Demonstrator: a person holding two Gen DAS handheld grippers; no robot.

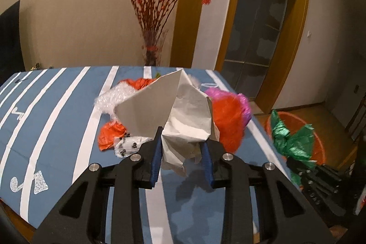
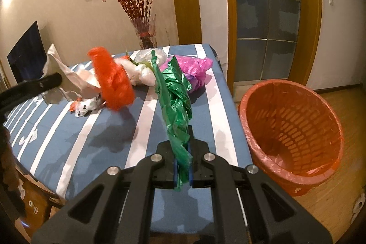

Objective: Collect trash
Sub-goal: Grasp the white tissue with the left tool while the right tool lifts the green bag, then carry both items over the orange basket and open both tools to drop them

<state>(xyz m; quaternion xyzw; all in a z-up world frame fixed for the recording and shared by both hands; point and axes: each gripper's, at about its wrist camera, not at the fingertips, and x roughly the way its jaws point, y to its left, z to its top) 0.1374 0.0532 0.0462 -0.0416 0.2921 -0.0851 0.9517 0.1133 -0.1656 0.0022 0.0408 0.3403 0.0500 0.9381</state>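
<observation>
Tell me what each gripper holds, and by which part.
Left gripper: crumpled white paper, by its lower end. Right gripper: green plastic bag, by its lower end.

crumpled white paper (image 1: pixel 183 111), lifted above the striped tablecloth, folds standing upward. green plastic bag (image 2: pixel 176 104), twisted into a long strip, raised upright. orange bag (image 2: pixel 114 81), pink bag (image 2: pixel 194 70) and clear wrap (image 2: pixel 146 70) lie heaped at the table's far end. orange lined basket (image 2: pixel 290 129) stands on the floor beside the table.

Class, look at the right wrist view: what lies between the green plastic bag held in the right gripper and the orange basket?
In the right wrist view, only the striped tablecloth's edge and a strip of wooden floor separate the green plastic bag in the right gripper from the orange basket; no trash.
</observation>
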